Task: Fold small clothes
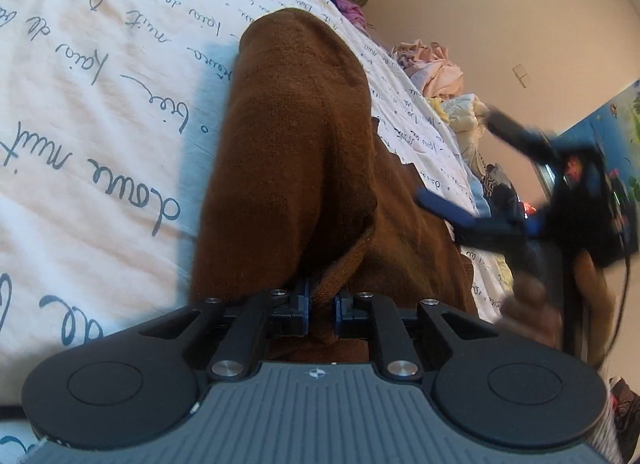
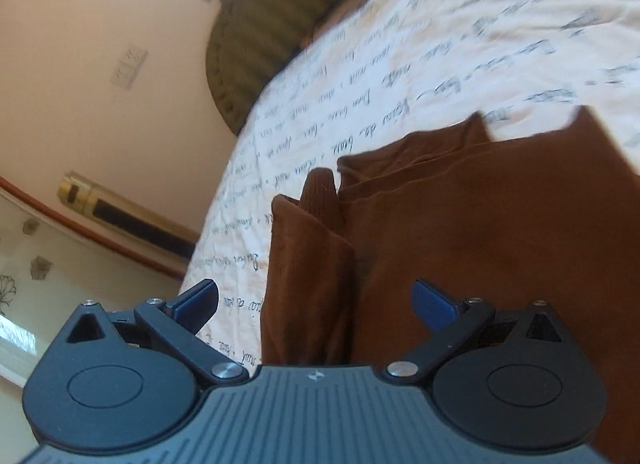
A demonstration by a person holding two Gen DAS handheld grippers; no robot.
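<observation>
A brown knit garment (image 1: 304, 167) lies on a white bedsheet (image 1: 92, 111) printed with blue handwriting. My left gripper (image 1: 321, 306) is shut on a fold of the brown cloth near its lower edge, lifting it slightly. The right gripper (image 1: 472, 167) shows in the left wrist view at the right, open, above the garment's far side, held by a hand (image 1: 532, 308). In the right wrist view the right gripper (image 2: 316, 304) stands open over the brown garment (image 2: 480, 248), nothing between its blue pads; a folded sleeve (image 2: 308, 264) lies beside the body.
A dark green ribbed cushion (image 2: 272, 23) sits at the head of the bed. Several crumpled clothes, pink and pale yellow (image 1: 436, 71), are piled along the bed's far edge. A wall with a socket (image 2: 128, 67) and a floor heater (image 2: 120, 215) border the bed.
</observation>
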